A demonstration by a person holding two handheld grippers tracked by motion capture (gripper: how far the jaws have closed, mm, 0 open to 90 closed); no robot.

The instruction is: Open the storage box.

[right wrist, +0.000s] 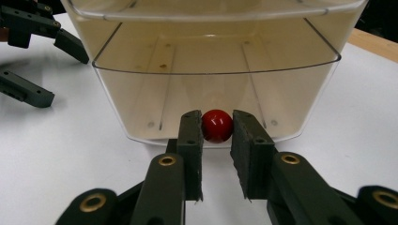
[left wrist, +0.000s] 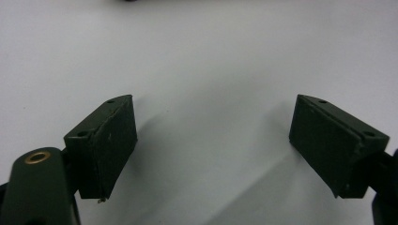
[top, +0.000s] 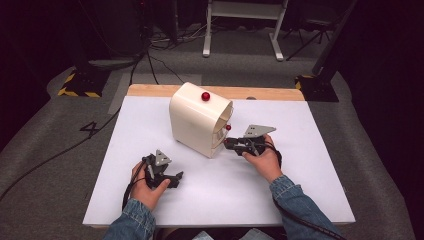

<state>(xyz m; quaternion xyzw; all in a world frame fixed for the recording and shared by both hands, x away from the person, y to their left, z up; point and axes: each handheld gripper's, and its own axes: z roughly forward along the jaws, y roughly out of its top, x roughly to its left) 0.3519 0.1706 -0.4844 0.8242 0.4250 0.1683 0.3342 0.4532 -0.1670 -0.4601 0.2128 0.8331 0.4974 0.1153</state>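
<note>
- Item, cream bread bin point(top: 197, 120): it is standing near the middle of the white tabletop point(top: 150, 125), its clear roll-front door point(right wrist: 216, 47) facing my right side. A second red knob point(top: 205, 96) is sitting on its top.
- Item, red door knob point(right wrist: 217, 125): it is sitting low on the clear door, at the bin's open side, just above the tabletop.
- Item, right gripper point(right wrist: 217, 136): I am clenching it on the red door knob, one pad pressing each side of the ball, jaws nearly as close as they go. In the high view this right gripper point(top: 231, 143) is lying level against the bin's front.
- Item, left gripper point(left wrist: 213, 140): I am holding it released, jaws standing wide with nothing but bare tabletop between them. It is resting well apart from the bin, near the front edge point(top: 172, 180).
- Risk, slip: the knob is round and glossy, so I judge the pads could be sliding off it if I pull at an angle to the door's track.
- Risk, bin shifting: nothing is bracing the bin, so a lift on the door could be tipping or dragging the whole body instead of rolling the door.
- Risk, jam: a crooked pull could be binding the door in its side grooves.
</note>
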